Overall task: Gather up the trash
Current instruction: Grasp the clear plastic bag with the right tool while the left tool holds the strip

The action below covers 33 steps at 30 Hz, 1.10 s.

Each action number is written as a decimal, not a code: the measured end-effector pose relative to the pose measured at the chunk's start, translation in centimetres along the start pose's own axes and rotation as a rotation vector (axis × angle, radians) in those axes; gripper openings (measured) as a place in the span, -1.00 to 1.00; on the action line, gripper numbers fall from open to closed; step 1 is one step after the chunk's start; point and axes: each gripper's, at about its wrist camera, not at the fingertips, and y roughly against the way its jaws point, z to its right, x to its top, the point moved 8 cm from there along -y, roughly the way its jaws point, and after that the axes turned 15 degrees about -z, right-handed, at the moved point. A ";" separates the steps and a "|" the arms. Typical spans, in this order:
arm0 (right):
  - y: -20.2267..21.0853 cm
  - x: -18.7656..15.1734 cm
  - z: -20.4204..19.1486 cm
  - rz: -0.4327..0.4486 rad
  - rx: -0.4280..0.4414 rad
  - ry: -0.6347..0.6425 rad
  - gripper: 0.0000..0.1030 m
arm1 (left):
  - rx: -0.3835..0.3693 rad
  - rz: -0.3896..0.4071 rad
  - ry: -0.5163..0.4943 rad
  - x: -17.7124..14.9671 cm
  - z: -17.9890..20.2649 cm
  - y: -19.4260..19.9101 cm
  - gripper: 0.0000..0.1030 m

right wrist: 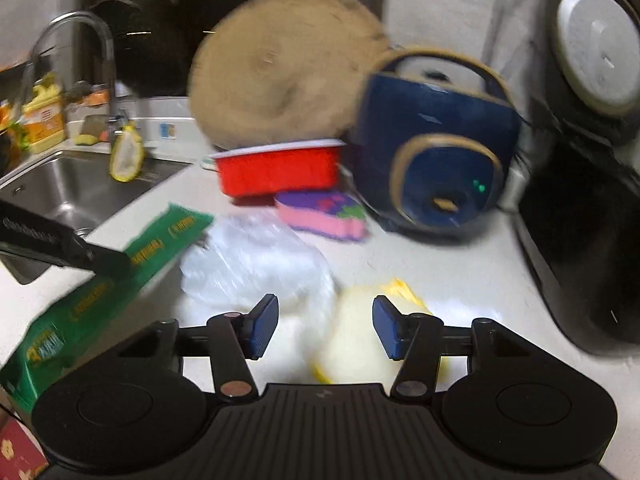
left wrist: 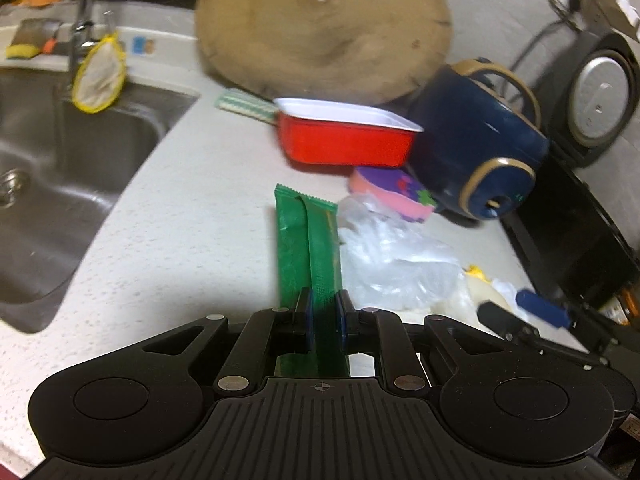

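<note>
Left fingers: the left gripper [left wrist: 325, 312] is clamped on a long green wrapper [left wrist: 308, 248], blue pads pressing its near end from both sides; the strip reaches forward above the desk [left wrist: 192, 208].
Right fingers: the right gripper [right wrist: 326, 330] stands with its pads spread apart and nothing between them, over a pale yellow piece of trash [right wrist: 356, 340] (blurred, kind unclear).
Writing: the wrapper [right wrist: 132, 268] carries yellow print in oval frames, too smeared to read; white lettering on the left tool's black arm in the right wrist view is also unreadable.
Other trash: a crumpled clear plastic bag [left wrist: 392, 260] lies just beside the wrapper, touching the yellow piece.
Edges and room: the steel sink [left wrist: 60, 184] cuts into the desk at the left; bare speckled surface lies between sink and wrapper. A pink and purple sponge [left wrist: 394, 194], red dish [left wrist: 344, 136] and dark blue bag [left wrist: 476, 140] crowd the far side; a black appliance [right wrist: 580, 240] bounds the right.
Surface and room: light speckled stone desk; a round wooden board [left wrist: 320, 28] leans against the back, and a faucet [right wrist: 80, 60] stands over the sink.
</note>
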 end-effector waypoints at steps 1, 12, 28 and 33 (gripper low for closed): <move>-0.4 0.7 -0.8 0.011 0.010 0.029 0.23 | 0.011 -0.001 0.016 0.1 -0.4 -0.1 -0.70; -8.6 2.5 -4.1 -0.124 0.014 0.099 0.27 | 0.054 -0.006 0.047 0.4 -1.0 0.4 -0.70; 0.3 0.6 -1.6 -0.050 0.168 -0.040 -0.86 | -0.014 -0.045 0.009 -0.2 0.0 -0.5 -0.71; 2.4 -0.7 0.6 -0.037 0.093 -0.068 -0.86 | -0.041 -0.071 -0.024 -0.6 0.7 -0.8 -0.71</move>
